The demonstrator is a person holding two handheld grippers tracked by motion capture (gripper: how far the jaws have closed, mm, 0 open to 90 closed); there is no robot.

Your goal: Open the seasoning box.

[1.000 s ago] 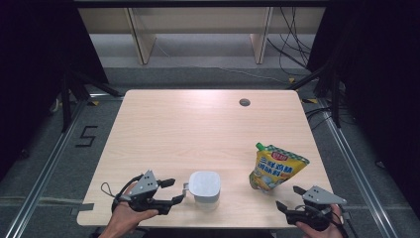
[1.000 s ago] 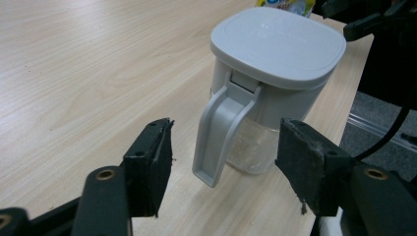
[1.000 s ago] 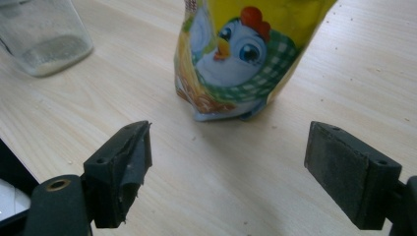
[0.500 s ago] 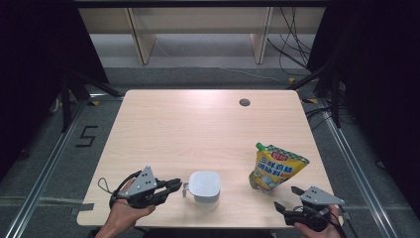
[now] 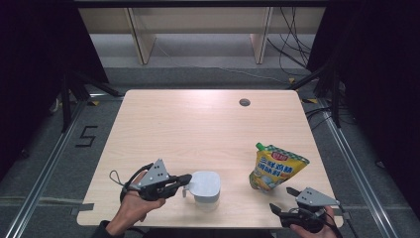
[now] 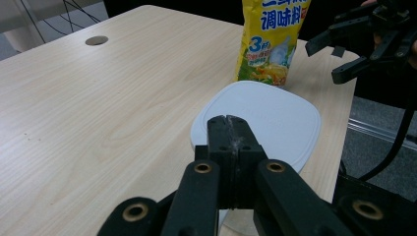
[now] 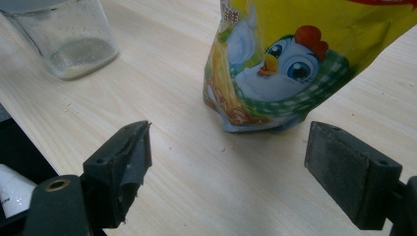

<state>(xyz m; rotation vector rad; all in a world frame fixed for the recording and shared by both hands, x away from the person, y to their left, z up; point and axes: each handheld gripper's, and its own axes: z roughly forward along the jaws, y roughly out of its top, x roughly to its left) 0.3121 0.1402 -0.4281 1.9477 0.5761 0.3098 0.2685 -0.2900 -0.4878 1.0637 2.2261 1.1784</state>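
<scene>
**A:** ok so where's everything sitting right now?

**B:** high view: light wooden table (image 5: 198,129) takes up the middle of the frame. Lower middle there's a clear glass-like container with a white rounded-square lid (image 5: 205,186), and to its right, lower right of the frame, a yellow stand-up seasoning pouch with a green cap (image 5: 275,168), upright and apart from the container

**A:** and the grippers?

**B:** left gripper (image 5: 184,179) is at the lower left, tips right at the lid's left edge. In the left gripper view its jaws are pressed flat together with nothing between them, lid (image 6: 260,118) just past the tips. Can't tell if they actually touch it

**A:** right one?

**B:** right gripper (image 5: 277,210) is at the bottom right edge, near the pouch. Its own view shows the jaws spread wide, empty, the pouch (image 7: 295,59) standing beyond the gap
</scene>
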